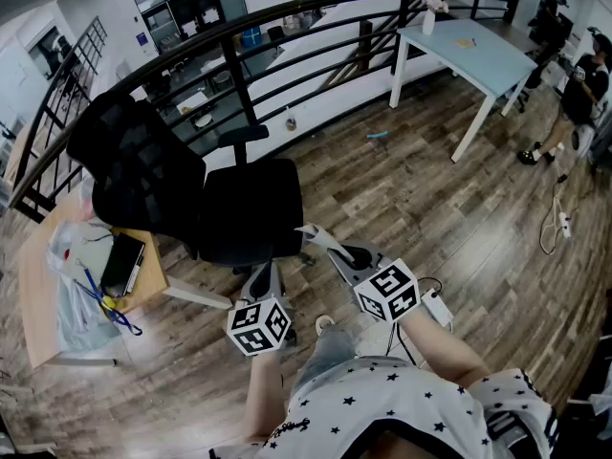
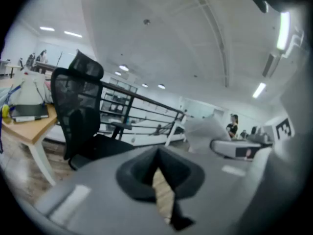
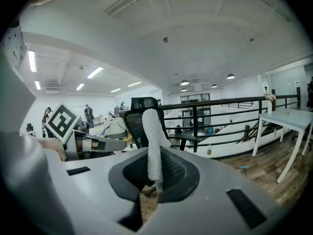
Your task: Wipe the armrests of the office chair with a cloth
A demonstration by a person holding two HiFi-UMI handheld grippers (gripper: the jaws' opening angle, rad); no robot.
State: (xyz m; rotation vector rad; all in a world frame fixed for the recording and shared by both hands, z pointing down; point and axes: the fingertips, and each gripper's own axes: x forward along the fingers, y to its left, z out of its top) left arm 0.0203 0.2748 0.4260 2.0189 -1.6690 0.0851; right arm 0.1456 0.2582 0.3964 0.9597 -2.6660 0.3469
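The black office chair stands ahead of me in the head view, its mesh back to the left and one armrest raised on the far side. My right gripper is shut on a white cloth, a strip standing up between the jaws, near the seat's front right corner. My left gripper sits lower left of it, jaws shut with nothing in them. The chair also shows at the left of the left gripper view. Neither gripper touches an armrest.
A small wooden table with bags and a notebook stands left of the chair. A black railing curves behind it. A light blue table is at the back right, people beyond it, and a power strip on the floor.
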